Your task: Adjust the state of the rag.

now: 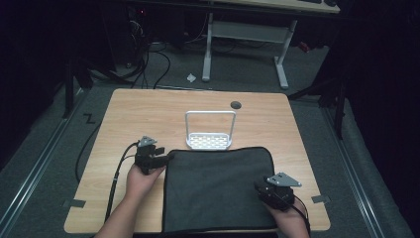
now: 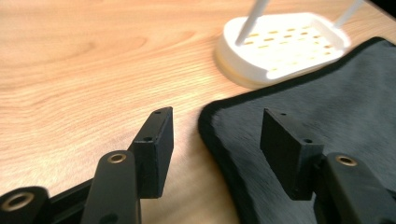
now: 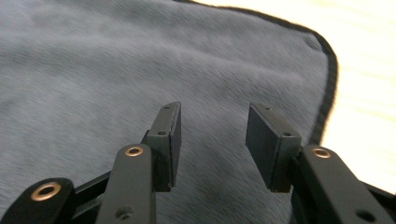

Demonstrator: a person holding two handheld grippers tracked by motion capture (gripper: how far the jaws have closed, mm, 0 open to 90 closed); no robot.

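Observation:
A dark grey cloth [image 1: 218, 188] with a black hem lies flat on the near half of the wooden table [image 1: 148, 109]. My left gripper [image 1: 161, 157] is open at the cloth's far left corner [image 2: 210, 112], one jaw over bare wood, the other over the cloth. My right gripper [image 1: 261, 191] is open above the cloth [image 3: 140, 60] near its right edge, nothing between its jaws. A white perforated rack [image 1: 210, 141] with a tall wire loop handle stands just beyond the cloth's far edge; its base [image 2: 280, 46] overlaps the hem in the left gripper view.
A round dark grommet [image 1: 236, 104] sits in the table's far side. Bare wood spreads left and beyond the rack. A white-legged desk [image 1: 247, 44] and cables [image 1: 148, 59] stand on the floor behind the table.

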